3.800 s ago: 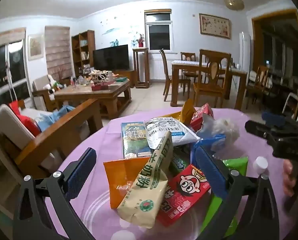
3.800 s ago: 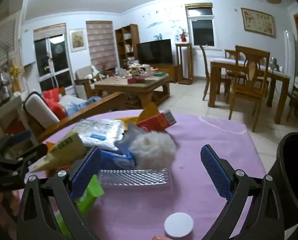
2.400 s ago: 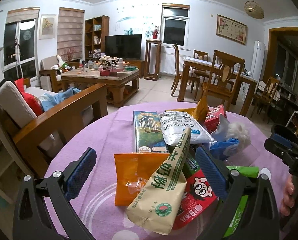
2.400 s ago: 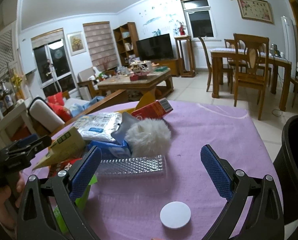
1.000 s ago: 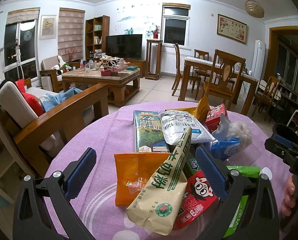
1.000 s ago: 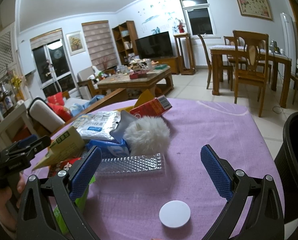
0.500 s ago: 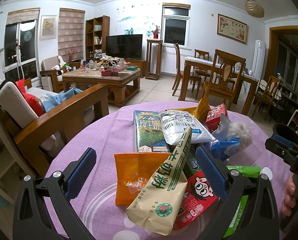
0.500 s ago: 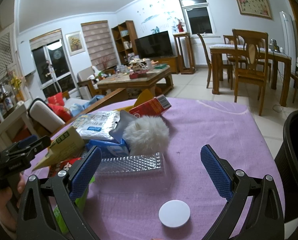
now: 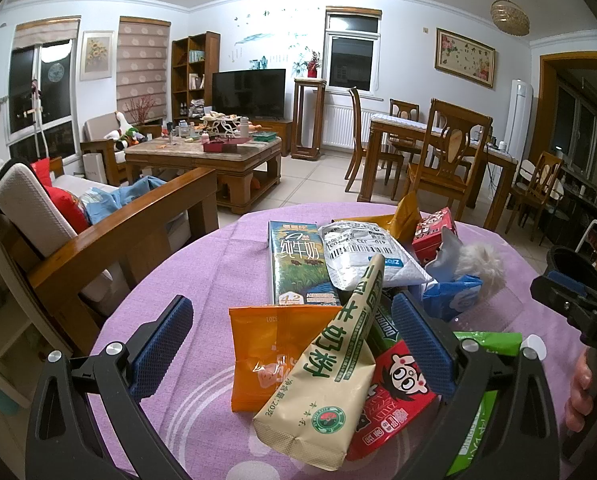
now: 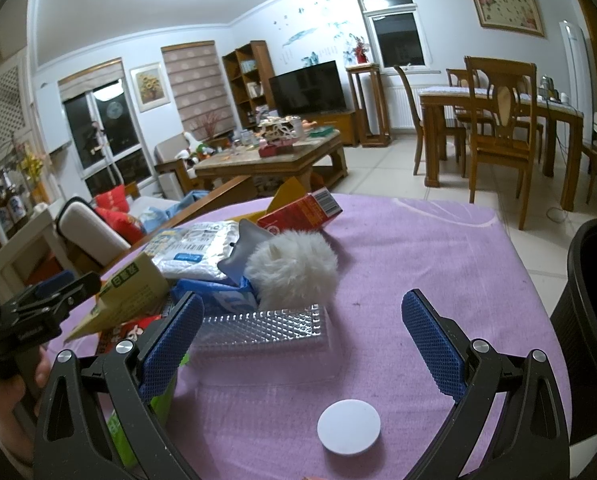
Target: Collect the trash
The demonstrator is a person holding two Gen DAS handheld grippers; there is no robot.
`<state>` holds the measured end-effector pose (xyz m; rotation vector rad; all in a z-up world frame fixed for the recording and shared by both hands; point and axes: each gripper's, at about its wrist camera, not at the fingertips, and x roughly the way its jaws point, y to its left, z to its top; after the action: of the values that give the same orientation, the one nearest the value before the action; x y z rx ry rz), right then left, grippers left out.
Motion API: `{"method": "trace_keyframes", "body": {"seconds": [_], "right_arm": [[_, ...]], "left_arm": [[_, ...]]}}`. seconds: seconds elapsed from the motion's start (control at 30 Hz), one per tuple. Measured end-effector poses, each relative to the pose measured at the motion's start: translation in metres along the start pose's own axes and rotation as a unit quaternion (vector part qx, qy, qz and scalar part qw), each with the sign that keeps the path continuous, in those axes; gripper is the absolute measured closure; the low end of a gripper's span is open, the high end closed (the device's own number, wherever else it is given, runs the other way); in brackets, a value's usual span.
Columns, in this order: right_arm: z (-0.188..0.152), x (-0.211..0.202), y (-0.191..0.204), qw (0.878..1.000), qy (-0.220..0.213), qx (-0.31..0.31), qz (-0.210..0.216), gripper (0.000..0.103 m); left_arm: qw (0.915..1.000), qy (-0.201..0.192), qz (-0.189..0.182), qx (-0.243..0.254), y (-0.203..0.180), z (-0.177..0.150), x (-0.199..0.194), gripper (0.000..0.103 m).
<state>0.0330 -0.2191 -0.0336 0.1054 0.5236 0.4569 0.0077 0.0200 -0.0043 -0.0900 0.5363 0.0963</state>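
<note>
In the left wrist view my left claw was released, its blue pads spread wide at lower left and lower right of the frame, grasping nothing. Between them, on the purple tabletop, lay the trash pile. An orange packet sat left of centre, with a beige milk-powder bag leaning over its right edge toward the lower middle. Above them a milk carton lay flat, and a grey mailer overlapped its right side. Right of the beige bag a red packet lay partly behind my right pad, and a green wrapper reached the lower right edge. Farther up to the right were a red box, a blue wrapper and a white fluff ball. At the far right edge my right claw showed from the side, held by a hand.

In the right wrist view my left claw stood at the left edge. My right claw was released too, empty, its pads wide apart at the bottom of the frame. Between the pads a clear plastic tray lay at centre, just below the fluff ball. A white lid lay alone at lower centre, apart from the pile. A black bin stood at the right edge, beside the tabletop.
</note>
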Motion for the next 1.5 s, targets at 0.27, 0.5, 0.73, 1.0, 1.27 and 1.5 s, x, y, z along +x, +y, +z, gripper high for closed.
{"method": "trace_keyframes", "body": {"seconds": [0.27,0.5,0.73,1.0,1.27,1.5], "right_arm": [[-0.006,0.002,-0.012,0.994,0.022,0.067,0.086,0.005],[-0.015,-0.009,0.000,0.978,0.079,0.095,0.165,0.005],[-0.027,-0.003,0.057,0.973,0.151,0.048,0.166,0.021],[-0.051,0.032,0.108,0.964,0.209,0.046,0.155,0.042],[-0.056,0.037,0.137,0.965,0.204,0.022,0.164,0.069],[-0.043,0.009,0.118,0.964,0.176,0.039,0.193,0.075]], "left_arm": [[0.9959,0.012,-0.079,-0.044,0.029,-0.003,0.009,0.005],[0.9787,0.037,-0.184,-0.083,0.072,0.013,0.017,0.005],[0.9722,0.061,-0.223,-0.037,0.053,0.016,0.022,0.005],[0.9764,0.062,-0.195,0.071,0.013,0.009,0.020,0.010],[0.9755,0.106,-0.182,0.062,0.018,0.002,0.043,0.073],[0.9759,0.108,-0.189,0.016,0.038,0.003,0.034,0.083]]}}
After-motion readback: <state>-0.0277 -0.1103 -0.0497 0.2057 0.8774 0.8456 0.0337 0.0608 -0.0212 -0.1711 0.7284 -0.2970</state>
